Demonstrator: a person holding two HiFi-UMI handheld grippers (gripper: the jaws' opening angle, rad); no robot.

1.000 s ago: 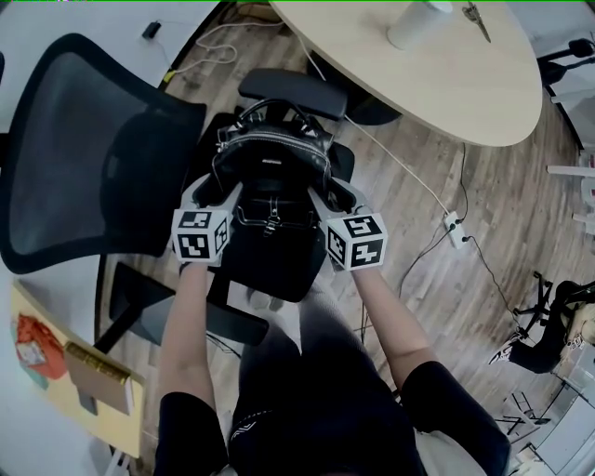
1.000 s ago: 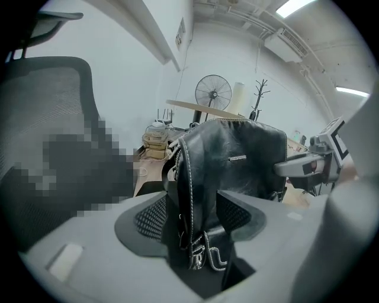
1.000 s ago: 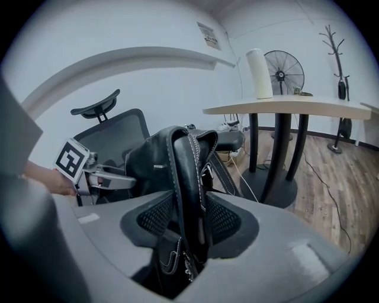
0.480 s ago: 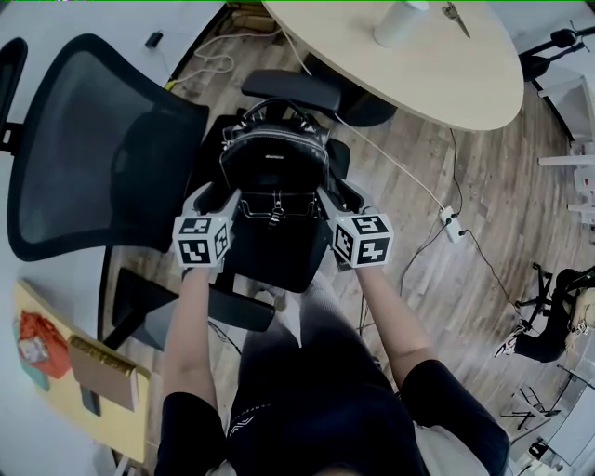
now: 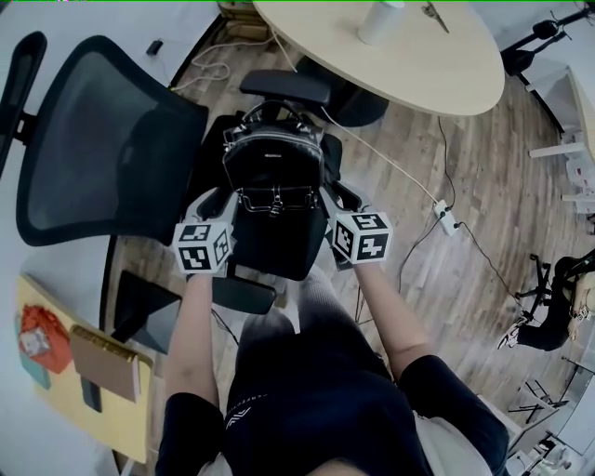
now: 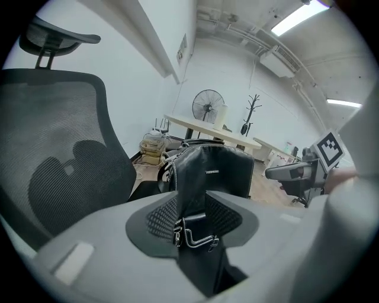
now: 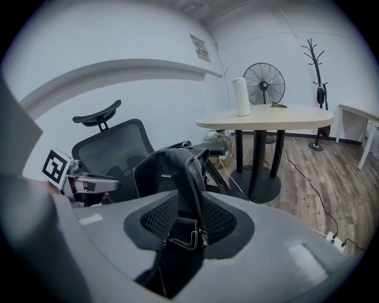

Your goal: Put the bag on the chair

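Clearly the placing step is in hand: at the far left stands the chair (image 5: 102, 149), its mesh backrest upright and its dark seat (image 5: 270, 253) reaching toward the person. Just right of the backrest, the left gripper (image 5: 223, 200) reaches in from below and meets the left side of the bag (image 5: 272, 163). In the left gripper view its 2 fingers (image 6: 160, 216) are closing, with the bag's stitched side edge and a metal buckle between them, and the ribbed pads appear to press on the leather. The bag itself is black, upright, handles on top, sitting over the middle of the seat; whether its base rests fully on the cushion or hangs just above it I cannot tell from these views. On its right side the right gripper (image 5: 331, 200) mirrors the left: its fingers (image 7: 216, 220) are also closing on the opposite side edge of the bag, pads against it. Further right, beyond the chair's far armrest (image 5: 284, 86), a round tabletop (image 5: 446, 65) carries a white roll (image 5: 375, 19), well apart from the work. I judge the task nearly done; the next move calls for settling the bag squarely on the seat so it stands without tipping, then spreading both pairs of fingers and drawing them sideways clear of it.
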